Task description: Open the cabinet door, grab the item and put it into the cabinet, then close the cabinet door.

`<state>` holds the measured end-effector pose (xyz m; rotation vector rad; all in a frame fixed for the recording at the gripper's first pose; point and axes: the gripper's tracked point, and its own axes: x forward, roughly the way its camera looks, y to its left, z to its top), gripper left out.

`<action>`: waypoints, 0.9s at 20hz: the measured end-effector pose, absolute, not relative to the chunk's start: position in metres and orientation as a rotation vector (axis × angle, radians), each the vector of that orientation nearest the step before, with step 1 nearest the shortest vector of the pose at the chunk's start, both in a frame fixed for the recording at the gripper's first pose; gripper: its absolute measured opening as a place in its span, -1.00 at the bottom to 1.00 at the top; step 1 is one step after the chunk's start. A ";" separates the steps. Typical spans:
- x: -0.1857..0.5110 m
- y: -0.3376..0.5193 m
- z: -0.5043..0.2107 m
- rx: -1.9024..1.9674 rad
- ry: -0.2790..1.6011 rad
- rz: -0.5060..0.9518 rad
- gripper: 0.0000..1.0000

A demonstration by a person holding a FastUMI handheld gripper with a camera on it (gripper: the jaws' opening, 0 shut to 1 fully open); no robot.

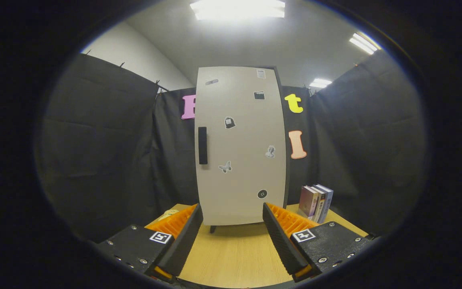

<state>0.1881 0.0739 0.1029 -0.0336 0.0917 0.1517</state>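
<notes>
1. Wood-grain bench [235, 257] up front, black cloth booth all round. Off to the left there's a pale yellowish thing [168, 214] peeking out behind the left finger; can't tell what it is.
2. Middle: the cabinet [241, 146] stands on the bench, door fully closed, with the dark handle [202, 145] on its left edge. So we're on step one, I'd say: door not opened yet.
3. The gripper [233, 218] has its fingers spread wide, holding nothing, short of the cabinet.
4. Right: the books [316, 202] stand upright beside the cabinet, probably the item to stash.
5. Next move, my guess: go up and left to the handle, close on it, pull.
</notes>
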 end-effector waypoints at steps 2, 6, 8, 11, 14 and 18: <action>0.189 0.076 0.104 -0.036 0.089 0.153 0.86; 0.188 0.081 0.100 -0.038 0.095 0.160 0.86; 0.189 0.081 0.097 -0.043 0.103 0.157 0.86; 0.189 0.083 0.095 -0.036 0.107 0.154 0.86; 0.190 0.082 0.095 -0.040 0.100 0.150 0.86; 0.190 0.084 0.089 -0.038 0.113 0.149 0.86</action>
